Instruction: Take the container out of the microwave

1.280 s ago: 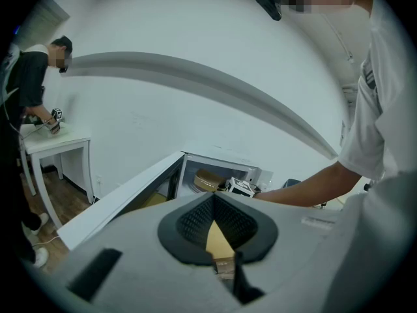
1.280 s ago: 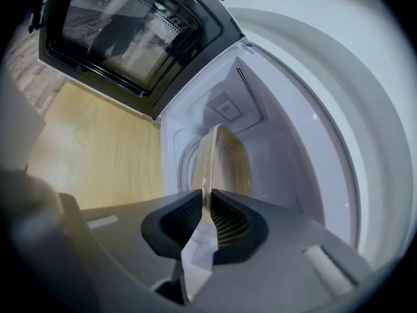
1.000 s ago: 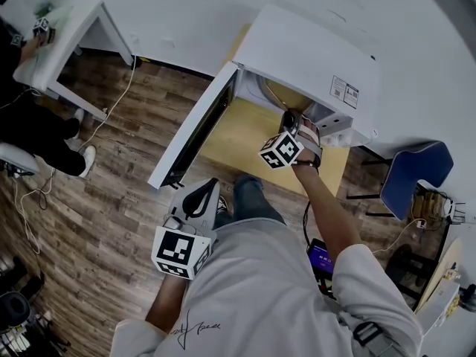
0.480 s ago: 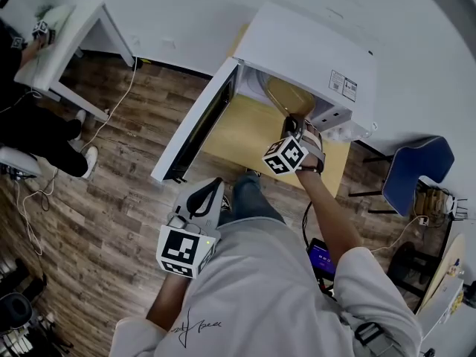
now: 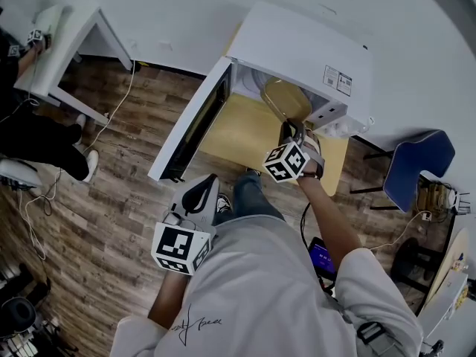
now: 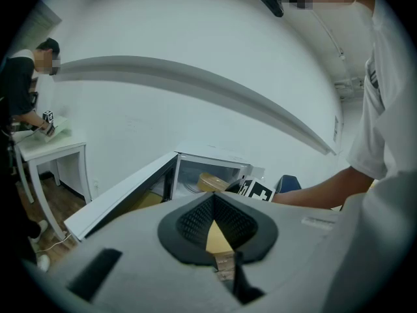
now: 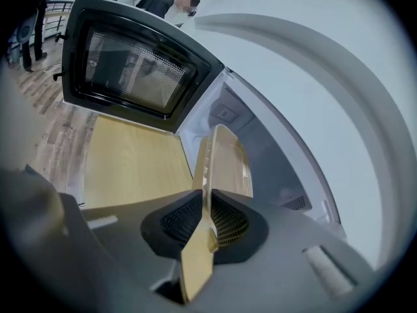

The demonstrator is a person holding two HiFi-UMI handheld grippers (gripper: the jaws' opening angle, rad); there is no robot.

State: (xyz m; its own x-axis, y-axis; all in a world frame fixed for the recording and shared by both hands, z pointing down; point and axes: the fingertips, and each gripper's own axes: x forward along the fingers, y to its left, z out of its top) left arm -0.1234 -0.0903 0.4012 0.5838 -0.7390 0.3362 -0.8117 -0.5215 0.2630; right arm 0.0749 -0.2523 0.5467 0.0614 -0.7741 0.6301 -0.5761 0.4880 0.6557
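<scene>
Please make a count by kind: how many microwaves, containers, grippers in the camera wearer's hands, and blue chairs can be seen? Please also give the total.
White box-shaped microwave, door open: 1
Tan shallow plastic container: 1
Grey two-jaw grippers: 2, the left gripper and the right gripper
Blue padded chair: 1
Total: 5

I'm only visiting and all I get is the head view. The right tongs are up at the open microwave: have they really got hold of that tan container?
Observer: Yes. In the right gripper view the right tongs are clamped on the container, at its near rim.
Operator: And the other pair, lower down, are they carrying anything?
Observer: No. The left gripper view shows the left tongs shut, with nothing between them.
</scene>
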